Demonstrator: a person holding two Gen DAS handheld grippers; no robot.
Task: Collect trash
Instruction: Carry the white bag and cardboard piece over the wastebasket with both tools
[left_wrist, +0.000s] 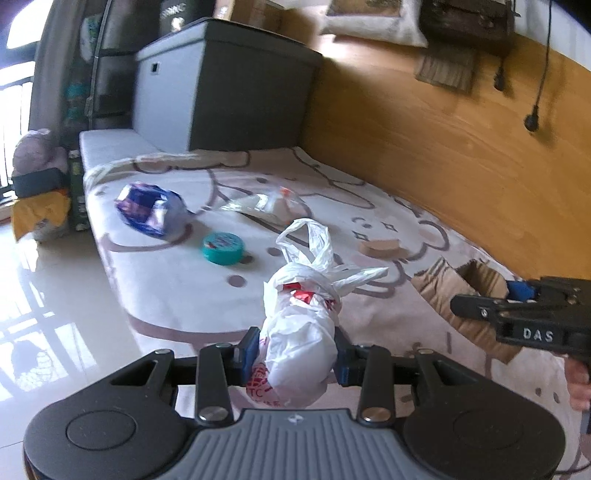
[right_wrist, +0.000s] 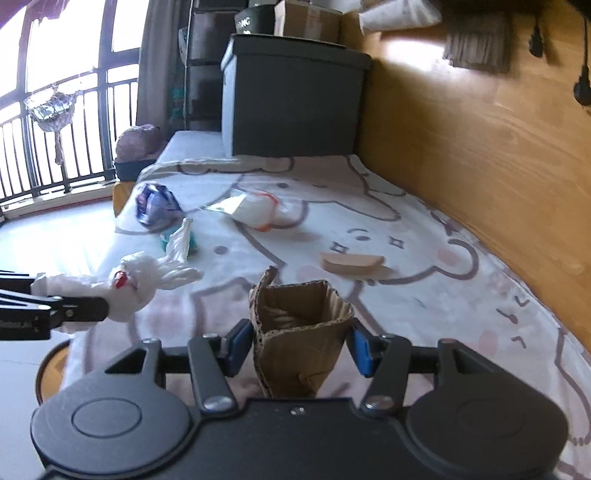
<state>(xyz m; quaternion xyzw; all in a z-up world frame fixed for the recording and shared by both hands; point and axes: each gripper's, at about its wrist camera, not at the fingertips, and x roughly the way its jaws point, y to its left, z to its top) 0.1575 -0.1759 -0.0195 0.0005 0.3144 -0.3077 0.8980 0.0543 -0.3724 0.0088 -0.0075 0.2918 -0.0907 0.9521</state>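
The left claw is clenched on a knotted white plastic bag with red print; its blue pads press on both sides of the bag, and the knotted handles stick up toward 12 o'clock. In the right wrist view the same bag hangs above the edge of the bed, at 9 o'clock from the right claw.

The right claw is grasping a crushed cardboard tube, open at the top, with a blue pad on each side of it. In the left wrist view this claw is at 3 o'clock, and a part of the person's hand shows under it.

Further out on the bed cover with a cartoon bear print lie more things. A round teal tin is at 11 o'clock from the left claw. Beyond it is a crumpled blue and white wrapper. A clear plastic bag lies at 12 o'clock. A flat tan piece lies at 1 o'clock, near the wooden wall. A dark storage box stands at the far end of the bed.
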